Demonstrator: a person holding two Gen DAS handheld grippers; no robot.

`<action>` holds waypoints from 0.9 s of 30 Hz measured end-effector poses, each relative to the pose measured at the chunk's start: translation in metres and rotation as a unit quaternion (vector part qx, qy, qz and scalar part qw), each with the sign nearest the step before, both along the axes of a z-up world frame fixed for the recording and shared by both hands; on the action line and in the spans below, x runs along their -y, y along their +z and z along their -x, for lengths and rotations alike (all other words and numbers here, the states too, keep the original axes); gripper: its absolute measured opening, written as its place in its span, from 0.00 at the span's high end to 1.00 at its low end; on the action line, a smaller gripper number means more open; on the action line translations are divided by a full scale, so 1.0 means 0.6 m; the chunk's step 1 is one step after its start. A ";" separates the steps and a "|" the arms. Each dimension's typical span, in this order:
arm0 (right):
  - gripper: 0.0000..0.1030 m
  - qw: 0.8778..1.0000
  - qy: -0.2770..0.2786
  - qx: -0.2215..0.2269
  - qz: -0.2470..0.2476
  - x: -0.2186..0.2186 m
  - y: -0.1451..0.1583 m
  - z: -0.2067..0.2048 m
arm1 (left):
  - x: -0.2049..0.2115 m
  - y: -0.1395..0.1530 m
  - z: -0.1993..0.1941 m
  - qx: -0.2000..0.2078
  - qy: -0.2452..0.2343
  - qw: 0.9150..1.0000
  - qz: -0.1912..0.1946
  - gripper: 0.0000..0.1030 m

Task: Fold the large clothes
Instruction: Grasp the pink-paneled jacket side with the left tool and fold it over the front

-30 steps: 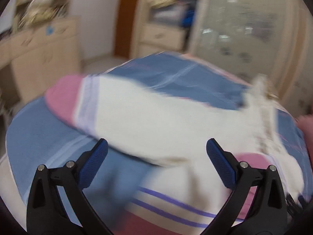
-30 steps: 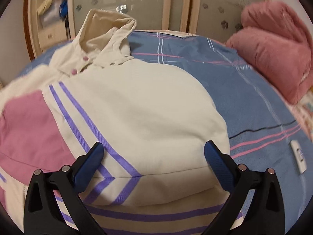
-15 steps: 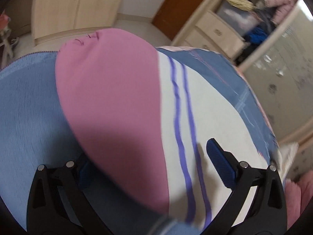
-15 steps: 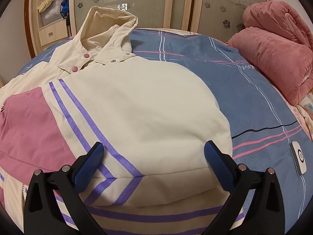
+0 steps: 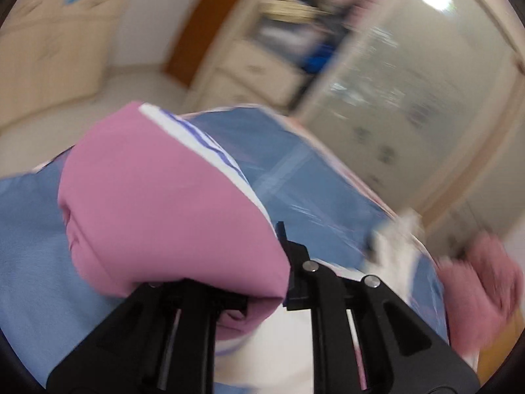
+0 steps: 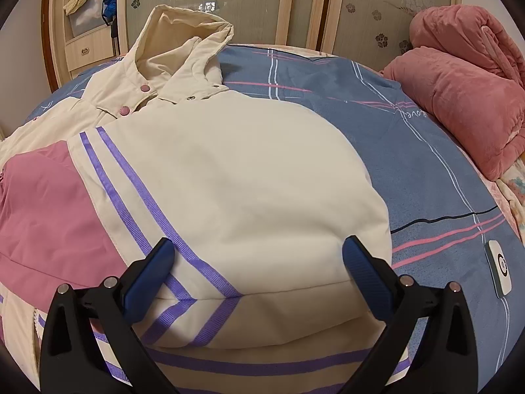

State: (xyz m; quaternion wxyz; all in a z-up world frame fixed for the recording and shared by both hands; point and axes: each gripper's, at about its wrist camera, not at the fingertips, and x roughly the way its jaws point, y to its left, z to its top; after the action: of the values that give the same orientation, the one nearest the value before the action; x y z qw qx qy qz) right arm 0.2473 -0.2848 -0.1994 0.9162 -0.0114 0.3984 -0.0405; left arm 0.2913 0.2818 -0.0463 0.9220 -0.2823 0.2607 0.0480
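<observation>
**Left Gripper Takes the Pink Sleeve End**

Clamping down on the pink sleeve end (image 5: 170, 203) of the jacket (image 6: 229, 177), the left gripper (image 5: 285, 262) now has its jaws drawn together with the fabric bunched between them; a second ago those jaws stood wide apart above the garment, and half a second ago the pink cloth merely lay across them. The left wrist view is heavily blurred, and more of the room shows behind the sleeve than in the frame half a second back: the pale cabinet (image 5: 52, 49) at left, the frosted wardrobe doors (image 5: 410, 98) at right. The sleeve's white band with purple stripes (image 5: 210, 144) runs along its upper edge, over the blue bedspread (image 5: 311, 190).

The right gripper (image 6: 259, 262) looks the same in all three of its frames: blue pads (image 6: 364, 269) spread wide, hovering at the folded cream sleeve, nothing pinched. The jacket lies spread on the bedspread, hood (image 6: 190, 32) towards the wardrobe, its purple-striped cream sleeve folded across the body. A rolled pink blanket (image 6: 459, 92) sits at the right edge of the bed, and a small white device (image 6: 500, 269) lies on the bedspread near the right finger.
</observation>
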 end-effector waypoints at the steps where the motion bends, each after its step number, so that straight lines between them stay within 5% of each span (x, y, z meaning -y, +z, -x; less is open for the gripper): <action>1: 0.01 1.000 0.000 0.000 0.000 0.000 0.000 0.000 | 0.030 0.011 -0.004 0.005 -0.026 1.000 -0.005 0.87; 6: 0.01 1.000 0.000 0.000 -0.002 0.000 0.000 0.000 | 0.257 0.039 -0.002 0.021 -0.167 0.985 -0.046 0.65; 10: 0.01 1.000 0.001 0.000 -0.012 0.005 0.002 0.002 | 0.409 0.015 0.003 0.010 -0.282 0.958 -0.044 0.62; 13: 0.01 1.000 0.002 -0.001 -0.024 0.011 0.005 0.003 | 0.497 -0.024 -0.002 -0.019 -0.343 0.939 -0.035 0.45; 18: 0.01 0.999 -0.003 0.003 -0.048 0.022 0.010 0.006 | 0.540 -0.070 0.006 -0.052 -0.358 0.931 -0.045 0.12; 23: 0.01 0.998 -0.020 0.012 -0.061 0.032 0.013 0.009 | 0.612 -0.088 0.043 -0.055 -0.402 0.900 -0.156 0.10; 27: 0.01 0.995 -0.027 0.021 -0.099 0.053 0.017 0.012 | 0.608 -0.069 0.070 -0.018 -0.397 0.899 -0.182 0.08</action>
State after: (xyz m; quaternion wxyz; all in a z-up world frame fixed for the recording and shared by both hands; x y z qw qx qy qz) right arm 0.2404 -0.3167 -0.1895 0.9196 0.0907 0.3813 -0.0260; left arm 0.2495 -0.0830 -0.0878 0.8947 0.0180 0.3549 -0.2706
